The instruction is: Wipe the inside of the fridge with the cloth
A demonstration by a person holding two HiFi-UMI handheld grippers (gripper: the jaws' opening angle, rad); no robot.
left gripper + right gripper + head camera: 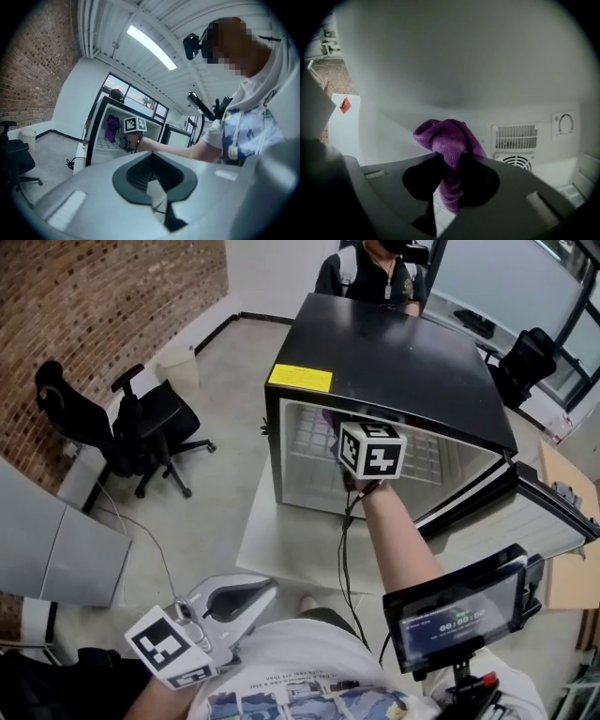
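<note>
Right gripper (451,190) clamping cloth (449,140), inside fridge (394,362)

I see a purple cloth (449,140), soft and fuzzy like fleece, pinched in my right gripper (450,185), whose jaws look like smooth matt grey plastic with dark pads. The fridge (394,352) has a black top with a slight gloss, smooth white plastic walls inside and a thin wire shelf (309,442). The floor (220,502) is matt grey concrete beside a rough brick wall (103,306)
</note>
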